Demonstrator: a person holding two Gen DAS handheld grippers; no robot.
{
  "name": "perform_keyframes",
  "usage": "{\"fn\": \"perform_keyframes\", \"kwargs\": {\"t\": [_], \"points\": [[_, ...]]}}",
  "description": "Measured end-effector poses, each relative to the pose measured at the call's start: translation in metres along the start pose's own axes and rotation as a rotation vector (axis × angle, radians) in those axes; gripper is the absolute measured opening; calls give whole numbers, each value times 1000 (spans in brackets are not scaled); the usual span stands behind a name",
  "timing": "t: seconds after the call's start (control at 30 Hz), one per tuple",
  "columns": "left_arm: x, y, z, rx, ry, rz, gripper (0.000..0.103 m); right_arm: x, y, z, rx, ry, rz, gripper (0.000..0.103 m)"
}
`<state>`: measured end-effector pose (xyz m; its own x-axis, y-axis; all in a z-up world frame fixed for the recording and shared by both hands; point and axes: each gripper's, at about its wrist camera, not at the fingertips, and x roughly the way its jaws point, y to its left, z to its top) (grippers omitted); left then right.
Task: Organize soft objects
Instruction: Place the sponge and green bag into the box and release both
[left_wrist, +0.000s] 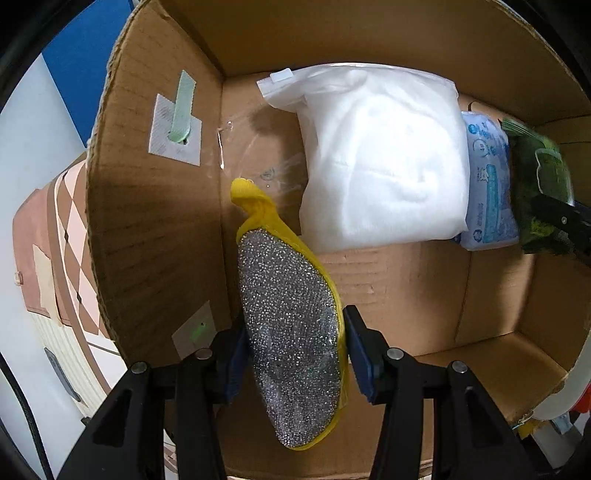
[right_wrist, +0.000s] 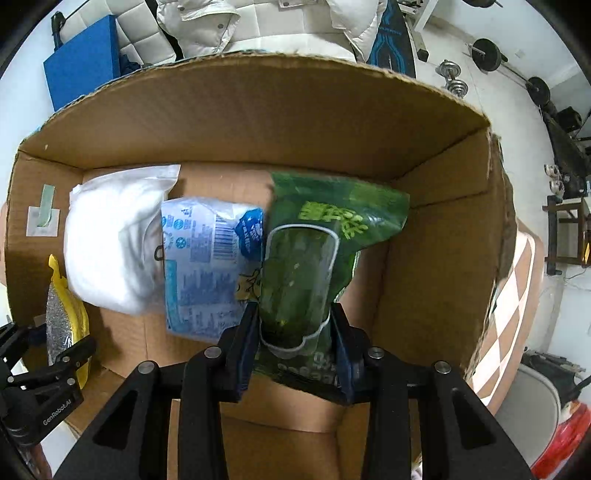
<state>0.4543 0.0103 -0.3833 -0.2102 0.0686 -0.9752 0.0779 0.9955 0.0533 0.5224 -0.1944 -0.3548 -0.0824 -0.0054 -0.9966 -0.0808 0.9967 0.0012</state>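
My left gripper (left_wrist: 293, 347) is shut on a yellow scrubbing pad with a silver mesh face (left_wrist: 288, 317), held inside the cardboard box (left_wrist: 155, 221) against its left wall. The pad also shows in the right wrist view (right_wrist: 62, 317), with my left gripper (right_wrist: 55, 350) on it. My right gripper (right_wrist: 295, 332) is shut on a green plastic packet (right_wrist: 314, 251), held over the box floor at the right. The packet and one right fingertip (left_wrist: 554, 214) show in the left wrist view. A white bagged soft item (left_wrist: 380, 158) and a blue-printed packet (left_wrist: 487, 184) lie between them.
The box walls (right_wrist: 258, 110) stand high on all sides. Bare cardboard floor (left_wrist: 399, 295) lies in front of the white bag. Outside are a blue panel (right_wrist: 85, 66), white jackets (right_wrist: 207, 26), dumbbells (right_wrist: 454, 81) and a checkered surface (right_wrist: 517, 288).
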Motion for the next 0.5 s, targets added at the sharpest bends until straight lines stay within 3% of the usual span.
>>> {"fn": "perform_keyframes", "kwargs": {"t": [0.1, 0.13, 0.17, 0.2, 0.23, 0.33, 0.4, 0.5], "points": [[-8, 6, -1, -42, 10, -80, 50, -3, -2, 3, 5, -2, 24, 59], [-11, 9, 0, -55, 9, -102, 57, -6, -2, 3, 8, -3, 37, 63], [-17, 12, 0, -66, -2, -122, 62, -9, -1, 2, 8, -10, 32, 73], [-24, 15, -1, -74, -20, -134, 75, -11, 1, 1, 5, -20, 24, 83], [-31, 16, -2, -76, -40, -134, 86, -14, 4, -1, -2, -29, 21, 85], [-54, 18, -9, -71, -81, -131, 91, -25, 8, -11, -6, -41, 30, 86], [-68, 18, -14, -64, -103, -133, 95, -33, 10, -19, -10, -58, 36, 96], [-92, 13, -26, -44, -159, -110, 95, -49, 16, -41, -10, -85, 67, 103]]}}
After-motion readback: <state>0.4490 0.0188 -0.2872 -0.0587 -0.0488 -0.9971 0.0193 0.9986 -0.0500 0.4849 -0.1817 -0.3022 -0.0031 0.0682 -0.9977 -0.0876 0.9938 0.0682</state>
